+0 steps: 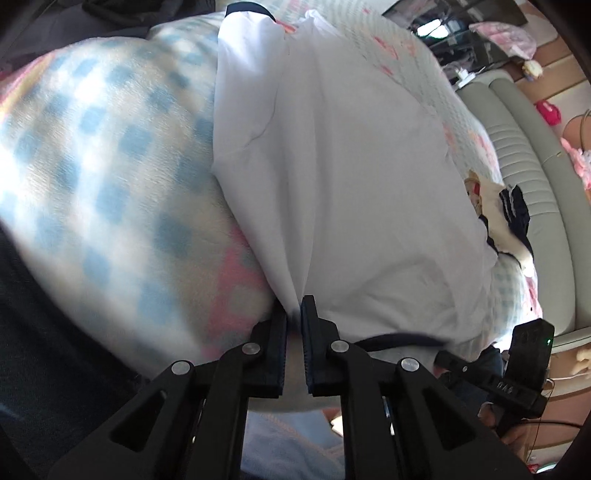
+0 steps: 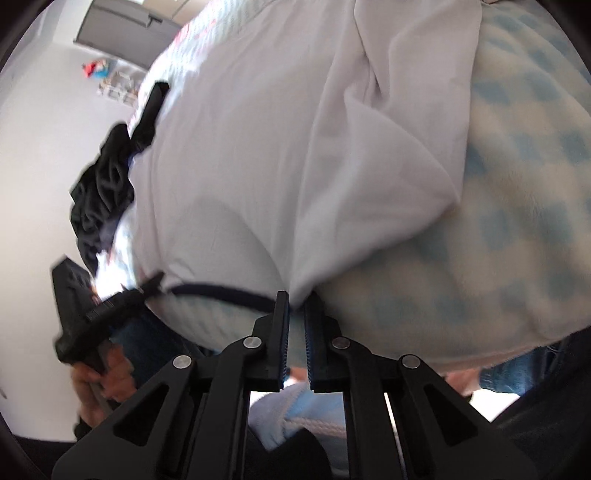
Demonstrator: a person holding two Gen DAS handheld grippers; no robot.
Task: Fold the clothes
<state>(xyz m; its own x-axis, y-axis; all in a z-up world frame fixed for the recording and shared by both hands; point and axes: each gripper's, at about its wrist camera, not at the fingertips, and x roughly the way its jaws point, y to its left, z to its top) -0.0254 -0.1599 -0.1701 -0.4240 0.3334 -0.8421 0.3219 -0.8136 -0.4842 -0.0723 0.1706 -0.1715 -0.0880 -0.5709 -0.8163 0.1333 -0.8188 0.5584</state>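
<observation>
Gripping item one, a white shirt (image 1: 351, 166) with dark trim: the left gripper (image 1: 294, 314) is pinching a gathered bottom corner of it, jaws nearly closed on cloth. The right gripper (image 2: 295, 306) is pinching the opposite bottom corner (image 2: 299, 291) likewise, beside the dark hem band (image 2: 221, 291).

Location: shirt is lying spread on a blue-checked blanket (image 1: 110, 177) over a bed, partly doubled along one side.

Orientation: long axis is running away from both grippers, hem nearest, dark-edged collar (image 1: 245, 13) farthest.

Step, judged: hem corners are being held for a lengthwise fold. Next move is calling for both corners travelling level toward the collar, keeping the hem taut.

Farther: dark garments (image 2: 107, 192) are lying at the bed's edge.
</observation>
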